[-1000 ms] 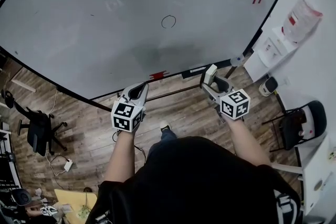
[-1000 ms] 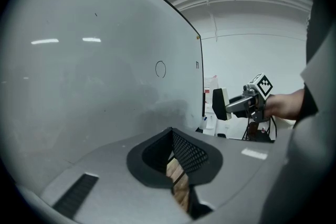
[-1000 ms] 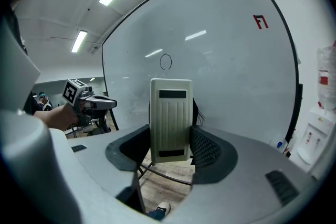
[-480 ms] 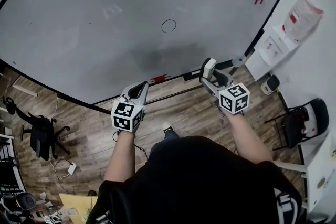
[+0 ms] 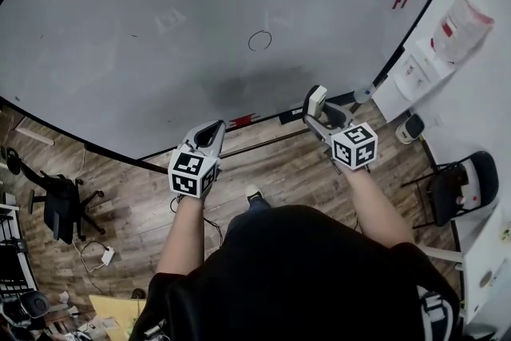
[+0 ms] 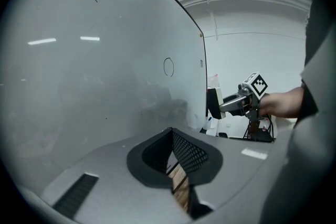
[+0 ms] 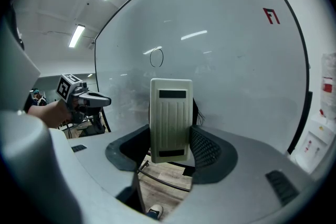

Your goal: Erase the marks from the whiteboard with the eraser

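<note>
The cream eraser (image 7: 170,113) stands upright between the jaws of the right gripper (image 7: 170,140), clamped from both sides, its ribbed back toward that gripper's camera. From the head view the eraser (image 5: 316,100) sits in front of the lower edge of the whiteboard (image 5: 160,4), toward the lower right corner. Whether its felt side touches the board I cannot tell.

On the board a small black circle (image 5: 259,40) is drawn up and to the left of the eraser, well apart from it. A red mark (image 5: 400,1) sits near the right edge, toward the upper right corner. A grey smudge (image 5: 239,88) spreads over the lower middle, between the circle and the lower edge.

The right gripper (image 5: 318,113) is held out on the person's right arm. The left gripper (image 5: 217,128) is level with it, below the board's lower edge. In its own view the left gripper (image 6: 171,131) has its jaws together at the tips, with nothing between them — only the wooden floor (image 6: 181,194) shows through the gap nearer the camera.

On the floor (image 5: 120,196) a black office chair (image 5: 57,202) stands off to the left, and another black chair (image 5: 459,188) stands at the right.
</note>
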`<action>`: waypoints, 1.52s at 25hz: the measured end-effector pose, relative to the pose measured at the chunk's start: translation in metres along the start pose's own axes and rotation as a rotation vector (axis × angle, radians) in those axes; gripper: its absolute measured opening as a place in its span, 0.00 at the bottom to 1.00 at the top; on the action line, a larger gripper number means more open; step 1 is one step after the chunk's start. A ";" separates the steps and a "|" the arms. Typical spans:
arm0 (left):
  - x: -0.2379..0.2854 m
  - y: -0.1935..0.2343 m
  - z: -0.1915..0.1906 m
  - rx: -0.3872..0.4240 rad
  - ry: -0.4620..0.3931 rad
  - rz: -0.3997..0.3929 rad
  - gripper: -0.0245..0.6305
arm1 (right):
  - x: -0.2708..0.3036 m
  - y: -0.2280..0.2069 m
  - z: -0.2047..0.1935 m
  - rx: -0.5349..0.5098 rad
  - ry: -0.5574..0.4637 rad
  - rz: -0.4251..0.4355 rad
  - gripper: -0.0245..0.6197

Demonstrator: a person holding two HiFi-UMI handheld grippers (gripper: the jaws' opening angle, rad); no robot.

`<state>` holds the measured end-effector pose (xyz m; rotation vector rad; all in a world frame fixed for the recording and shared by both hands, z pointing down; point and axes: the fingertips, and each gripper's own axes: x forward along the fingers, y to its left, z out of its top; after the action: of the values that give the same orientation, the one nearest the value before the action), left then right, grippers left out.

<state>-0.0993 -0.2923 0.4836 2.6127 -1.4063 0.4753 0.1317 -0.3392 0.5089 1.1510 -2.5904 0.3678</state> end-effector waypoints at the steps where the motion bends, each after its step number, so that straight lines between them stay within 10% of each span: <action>1: 0.001 0.000 0.000 -0.001 -0.001 -0.002 0.05 | 0.001 -0.001 -0.001 0.003 0.002 0.000 0.40; 16: 0.003 0.008 0.000 -0.034 -0.009 -0.001 0.05 | 0.013 -0.006 0.003 -0.005 0.005 -0.009 0.40; 38: -0.005 0.014 -0.003 -0.017 -0.016 0.007 0.05 | 0.039 0.008 0.127 -0.123 -0.172 -0.009 0.40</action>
<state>-0.1140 -0.2954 0.4843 2.6049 -1.4183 0.4423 0.0809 -0.4040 0.4042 1.1976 -2.7093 0.1092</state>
